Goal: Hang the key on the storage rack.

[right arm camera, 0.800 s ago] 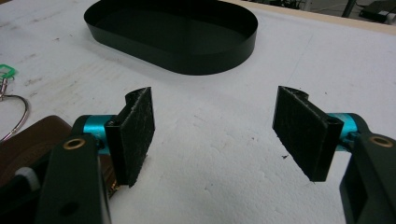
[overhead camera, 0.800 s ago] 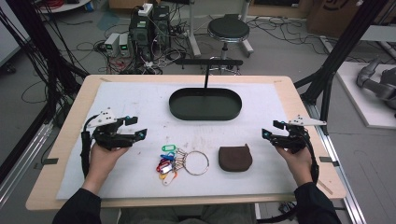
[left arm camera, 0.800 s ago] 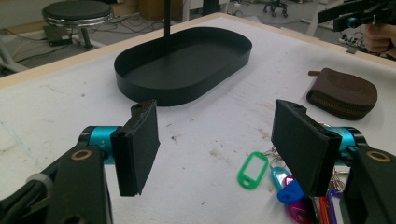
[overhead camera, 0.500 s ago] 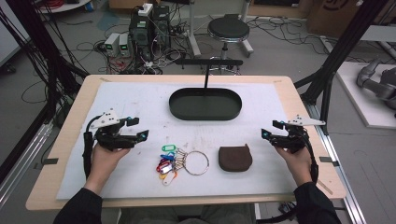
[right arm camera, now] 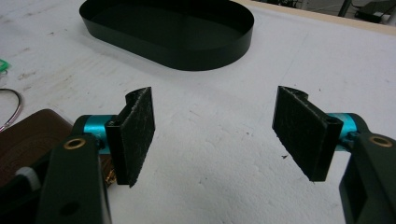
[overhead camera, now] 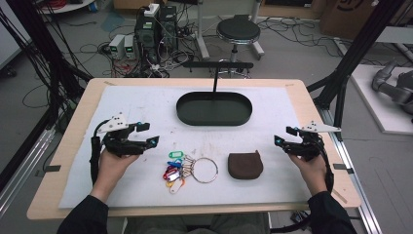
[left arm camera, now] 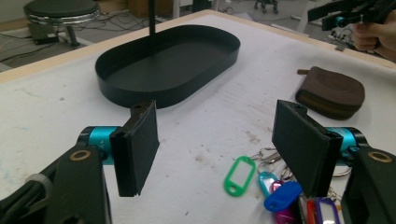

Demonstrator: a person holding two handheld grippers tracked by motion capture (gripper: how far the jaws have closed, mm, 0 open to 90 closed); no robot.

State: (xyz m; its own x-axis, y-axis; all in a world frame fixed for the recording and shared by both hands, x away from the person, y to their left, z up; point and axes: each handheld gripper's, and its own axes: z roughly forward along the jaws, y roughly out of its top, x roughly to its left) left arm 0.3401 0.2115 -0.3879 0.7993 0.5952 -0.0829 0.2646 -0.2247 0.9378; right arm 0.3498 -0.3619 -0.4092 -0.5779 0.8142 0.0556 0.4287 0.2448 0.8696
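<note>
Item: left gripper (overhead camera: 146,134), mid-left of the high view, jaws wide apart, nothing between them, held above the sheet. Its own view adds detail: the bunch of coloured key tags (left arm camera: 275,191) lies just past its jaws at lower right, a green tag foremost.

Item: right gripper (overhead camera: 283,136), mid-right of the high view, jaws likewise spread and empty. Its own view shows the brown pouch (right arm camera: 28,135) at lower left, partly behind its left jaw, and a sliver of the metal ring (right arm camera: 16,109) at the left edge.

Item: key tags with ring (overhead camera: 182,165), lower centre of the high view, between the two grippers and touched by neither.

Item: brown pouch (overhead camera: 246,165), just right of the ring, flat on the sheet.

Item: black oval tray (overhead camera: 214,119), upper centre, with a thin black post (overhead camera: 215,80) rising from its far side. Nothing lies between grippers and tags.

Surface: white sheet (overhead camera: 146,102), lightly stained, over a wooden table (overhead camera: 311,112).

Room: grey floor, round stool (overhead camera: 238,31), computer boxes (overhead camera: 153,27) and loose cables along the top of the frame.
</note>
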